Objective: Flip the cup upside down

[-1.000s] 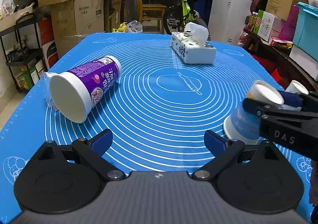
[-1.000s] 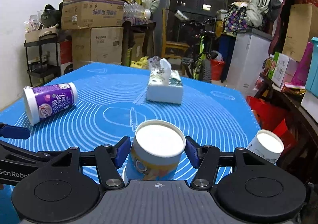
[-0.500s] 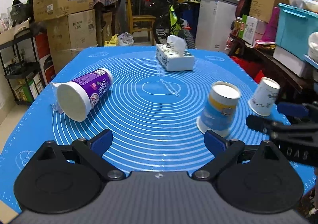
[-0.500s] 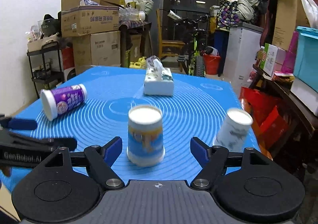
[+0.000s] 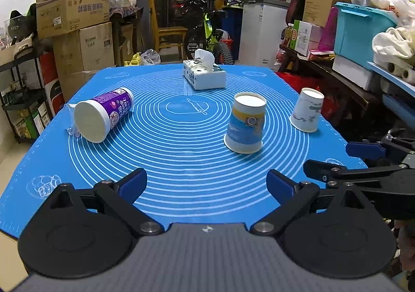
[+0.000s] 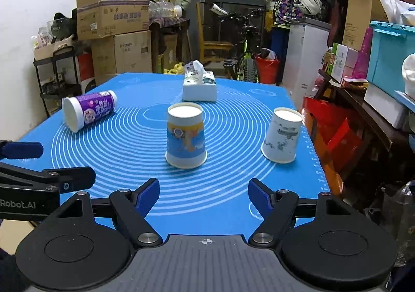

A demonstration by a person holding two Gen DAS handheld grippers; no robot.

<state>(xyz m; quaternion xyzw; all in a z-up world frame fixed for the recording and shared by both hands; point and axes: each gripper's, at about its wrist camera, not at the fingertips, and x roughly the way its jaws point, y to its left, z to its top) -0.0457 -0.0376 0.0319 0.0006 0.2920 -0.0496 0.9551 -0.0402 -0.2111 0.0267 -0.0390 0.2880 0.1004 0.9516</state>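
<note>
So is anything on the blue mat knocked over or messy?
Yes: the purple cup lies on its side near the mat's left edge. The blue-and-yellow cup and white cup stand upside down.

The left tongs [image 5: 206, 183] are matte black, with angular link arms ending in blue fingertip pads [image 5: 135, 182]. Silver screws sit at the link pivots, two round black discs flank a grey ribbed centre plate, and a small white mark sits at the plate's top edge. The right tongs [image 6: 203, 193] have the same build: blue pads [image 6: 149, 192], silver pivot screws, black discs and a grey ribbed plate with a crosshair mark. White lettering reading "Robot.AI" shows on a black side panel.
</note>
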